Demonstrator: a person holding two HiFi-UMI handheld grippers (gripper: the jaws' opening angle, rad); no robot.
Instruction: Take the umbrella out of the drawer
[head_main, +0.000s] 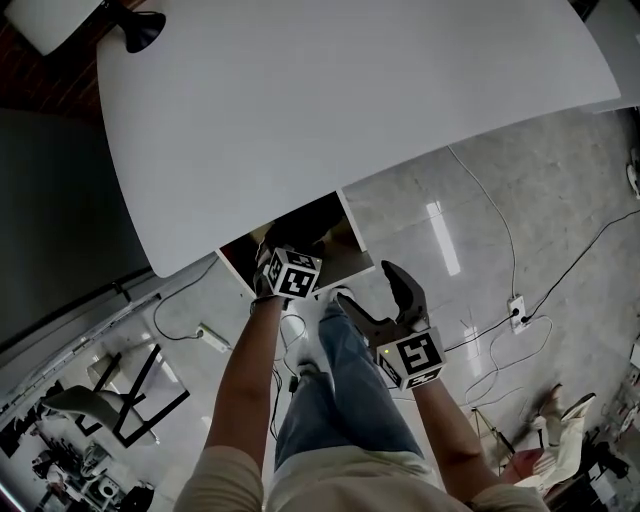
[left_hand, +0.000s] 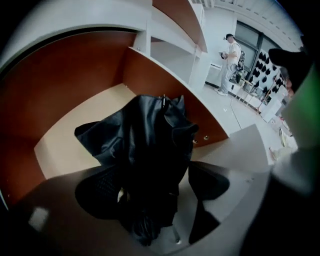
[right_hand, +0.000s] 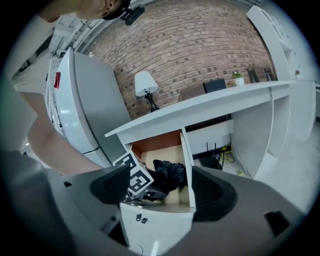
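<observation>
1. The white desk top (head_main: 330, 100) hangs over the back of the open drawer (left_hand: 75, 75). My guess is that lifting straight up from too far in could knock the load against the desk edge.
2. The drawer has red-brown walls and a pale floor. The umbrella (left_hand: 150, 155) lies inside, reaching from the front toward the middle. Dragging it out low could catch it on the front rim.
3. The umbrella is black and folded, but its cloth sits loose and floppy. That slack looks likely to snag or bunch up, and a grab could get only fabric.
4. The left gripper (left_hand: 152, 187) is down in the drawer with its fingers spread either side of the umbrella. One finger is against the cloth and the other shows a sliver of gap, so it isn't pinching yet. If it closes on cloth alone, the umbrella would probably slide free partway up.
5. The right gripper (right_hand: 165, 187) hangs outside the drawer front, fingers spread with nothing between them. It's too far off to catch a drop.
</observation>
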